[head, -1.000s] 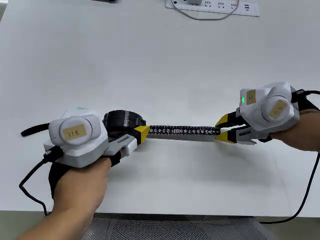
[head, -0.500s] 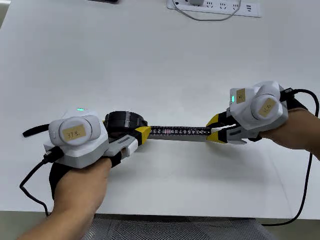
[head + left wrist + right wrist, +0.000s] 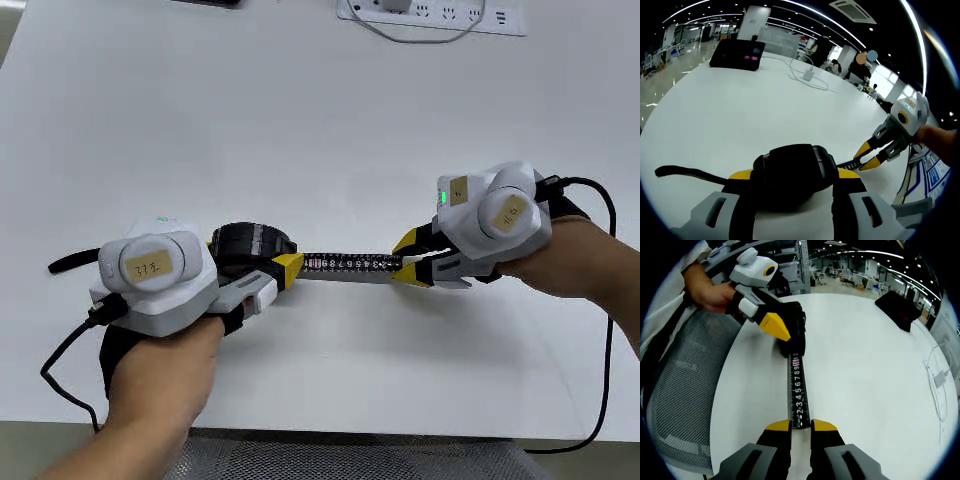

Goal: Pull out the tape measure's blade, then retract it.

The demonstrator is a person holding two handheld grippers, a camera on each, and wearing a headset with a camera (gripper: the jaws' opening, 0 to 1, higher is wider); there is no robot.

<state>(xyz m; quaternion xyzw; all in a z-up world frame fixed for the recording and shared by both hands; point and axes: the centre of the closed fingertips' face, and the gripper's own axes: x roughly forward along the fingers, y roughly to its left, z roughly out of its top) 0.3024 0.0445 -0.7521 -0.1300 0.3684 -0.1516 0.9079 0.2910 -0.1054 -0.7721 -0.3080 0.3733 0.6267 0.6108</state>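
1. The tape measure's black case (image 3: 250, 243) sits on the white table (image 3: 300, 120), towards the person's left and near the front edge.
2. The left gripper (image 3: 262, 262) has the case clamped between its jaws. In the left gripper view one yellow pad presses on each side of the case, and the jaws are spread only as wide as the case.
3. The blade (image 3: 799, 390) runs out of the case in a straight line towards the right gripper (image 3: 801, 427), lying low over the table with its printed numbers facing up.
4. The right gripper's jaws are almost together, pinching the free end of the blade. In the right gripper view the blade's tip sits in the narrow gap between the two yellow pads, and the low numbers lie just past them.
5. In the head view the two grippers face each other along the blade, well apart, with the short drawn-out length between them.
6. A black strap (image 3: 687, 173) trails from the case across the table, away from the blade.
7. A white power strip (image 3: 430, 12) lies at the far edge of the table.
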